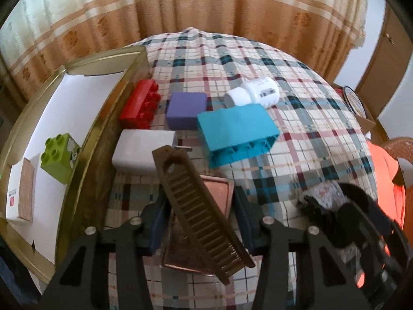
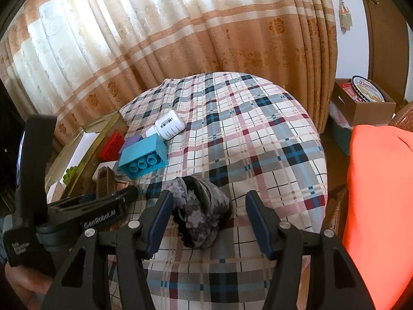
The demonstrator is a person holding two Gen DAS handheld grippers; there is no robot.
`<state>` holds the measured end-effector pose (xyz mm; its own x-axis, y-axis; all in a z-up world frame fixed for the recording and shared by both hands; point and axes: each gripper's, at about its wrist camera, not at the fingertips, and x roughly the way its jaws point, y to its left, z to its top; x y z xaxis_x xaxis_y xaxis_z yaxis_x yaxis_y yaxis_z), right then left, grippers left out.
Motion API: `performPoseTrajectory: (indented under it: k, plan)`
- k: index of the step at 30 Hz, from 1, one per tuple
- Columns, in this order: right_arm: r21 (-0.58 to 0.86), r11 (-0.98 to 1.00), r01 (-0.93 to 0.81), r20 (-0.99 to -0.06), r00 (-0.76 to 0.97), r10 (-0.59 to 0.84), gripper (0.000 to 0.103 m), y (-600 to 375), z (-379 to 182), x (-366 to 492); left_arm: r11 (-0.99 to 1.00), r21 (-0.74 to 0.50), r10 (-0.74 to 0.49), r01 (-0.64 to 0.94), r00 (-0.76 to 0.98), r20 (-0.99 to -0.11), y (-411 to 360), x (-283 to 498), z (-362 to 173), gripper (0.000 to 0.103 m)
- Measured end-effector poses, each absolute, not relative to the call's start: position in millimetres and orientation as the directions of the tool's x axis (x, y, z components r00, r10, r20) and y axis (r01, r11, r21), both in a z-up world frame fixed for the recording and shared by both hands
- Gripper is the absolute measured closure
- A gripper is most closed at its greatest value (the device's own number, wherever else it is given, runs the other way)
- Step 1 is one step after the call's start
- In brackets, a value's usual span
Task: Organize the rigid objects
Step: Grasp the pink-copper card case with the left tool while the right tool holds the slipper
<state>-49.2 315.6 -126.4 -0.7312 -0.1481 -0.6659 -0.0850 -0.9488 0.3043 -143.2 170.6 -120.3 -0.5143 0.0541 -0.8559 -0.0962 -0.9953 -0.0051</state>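
straddling the brown comb (image 1: 198, 206) and the copper tin (image 1: 206, 232) under it, my left gripper (image 1: 201, 222) stands part open, gripping neither (pads look clear). closing crooked could skate the comb off toward the gold box (image 1: 85, 155) at the bed's left edge.

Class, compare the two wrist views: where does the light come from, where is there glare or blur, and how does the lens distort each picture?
Left wrist view: daylight glows through the curtain; the white box lining glares; the right edge smears around the orange cloth; the plaid tablecloth bulges. Right wrist view: the curtain burns out at top; plaid lines bow; corners go black.
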Motion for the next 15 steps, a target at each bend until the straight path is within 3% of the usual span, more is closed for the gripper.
performPoseTrajectory:
  k: [15]
  plan:
    - [0.254, -0.966, -0.054, -0.681, -0.719, -0.139, 0.041, 308, -121, -52, -0.985, 0.037, 0.078, -0.171, -0.616, -0.784, 157, -123, -85, 0.059]
